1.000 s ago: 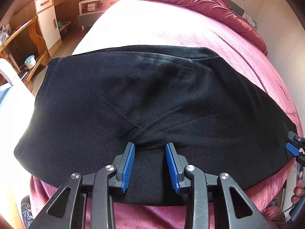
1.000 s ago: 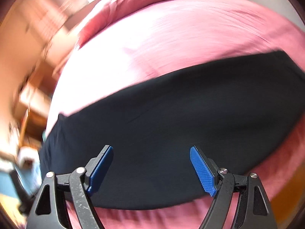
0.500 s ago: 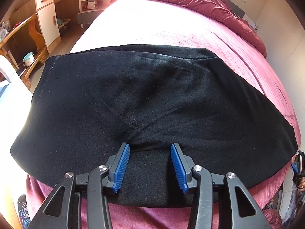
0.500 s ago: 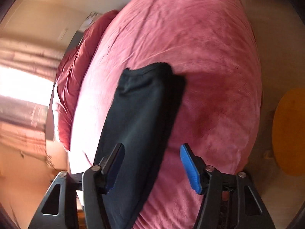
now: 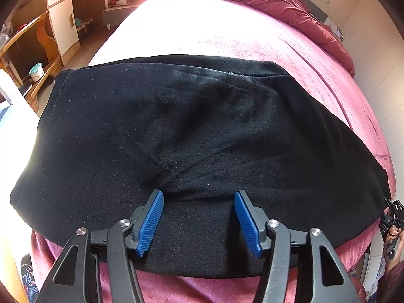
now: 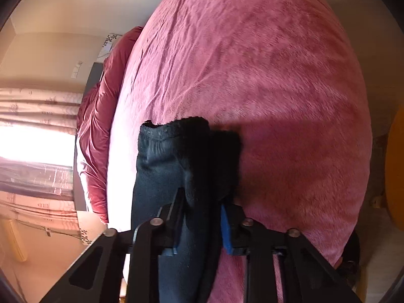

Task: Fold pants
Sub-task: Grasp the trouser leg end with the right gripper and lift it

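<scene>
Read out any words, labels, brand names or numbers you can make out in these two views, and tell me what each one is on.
"G": a single white letter or logo on a small black device at the right edge of the left wrist view.
Wall patch with dark marks beyond the bed: too small to read.
Black pants: no label or print visible.
Nothing else readable in either view.

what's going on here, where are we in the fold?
A person with a tool in each hand is folding black pants lying flat across a pink bed. The left tool sits over the pants' near edge with jaws opening and nothing pinched. The right tool is closing on one end of the pants, with the fabric edge between its pads. No lift shows yet.
</scene>
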Action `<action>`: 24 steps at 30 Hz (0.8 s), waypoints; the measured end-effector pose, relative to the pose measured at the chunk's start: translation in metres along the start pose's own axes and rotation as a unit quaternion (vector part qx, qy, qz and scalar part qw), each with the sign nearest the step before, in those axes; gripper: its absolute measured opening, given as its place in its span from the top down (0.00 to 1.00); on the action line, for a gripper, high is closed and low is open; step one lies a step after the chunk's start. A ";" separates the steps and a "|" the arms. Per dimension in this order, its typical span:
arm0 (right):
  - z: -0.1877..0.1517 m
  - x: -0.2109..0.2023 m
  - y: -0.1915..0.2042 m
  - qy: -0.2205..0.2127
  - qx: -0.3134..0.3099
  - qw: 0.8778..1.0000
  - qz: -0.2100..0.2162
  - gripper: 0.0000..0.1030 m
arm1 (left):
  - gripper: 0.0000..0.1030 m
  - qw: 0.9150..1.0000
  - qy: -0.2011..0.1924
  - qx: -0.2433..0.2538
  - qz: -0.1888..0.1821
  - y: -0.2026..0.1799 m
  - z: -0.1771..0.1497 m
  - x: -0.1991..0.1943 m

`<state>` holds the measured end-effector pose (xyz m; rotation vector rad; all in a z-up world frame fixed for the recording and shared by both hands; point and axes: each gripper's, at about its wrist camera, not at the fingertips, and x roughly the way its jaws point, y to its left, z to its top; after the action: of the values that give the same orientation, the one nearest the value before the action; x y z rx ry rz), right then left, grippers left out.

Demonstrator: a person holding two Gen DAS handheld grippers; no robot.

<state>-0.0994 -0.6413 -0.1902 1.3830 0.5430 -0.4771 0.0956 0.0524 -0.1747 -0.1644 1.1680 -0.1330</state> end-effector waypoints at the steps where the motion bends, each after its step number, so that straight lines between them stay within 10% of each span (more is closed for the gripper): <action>1: 0.002 -0.001 0.007 -0.001 -0.014 1.000 -0.003 0.82 | 0.40 1.000 0.001 0.001 0.002 -0.002 0.001 0.000; 13: -0.038 -0.032 0.133 0.021 -0.224 0.972 0.065 0.85 | 0.42 1.000 -0.002 -0.018 -0.004 -0.003 0.005 -0.013; 24: -0.175 -0.003 0.200 0.143 -0.380 0.908 0.105 0.85 | 0.52 0.992 -0.008 -0.041 -0.117 -0.003 0.017 -0.040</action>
<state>0.0062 -0.4423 -0.0502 0.7379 0.7119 0.1281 0.0958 0.0580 -0.1316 -0.3742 1.1357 -0.2890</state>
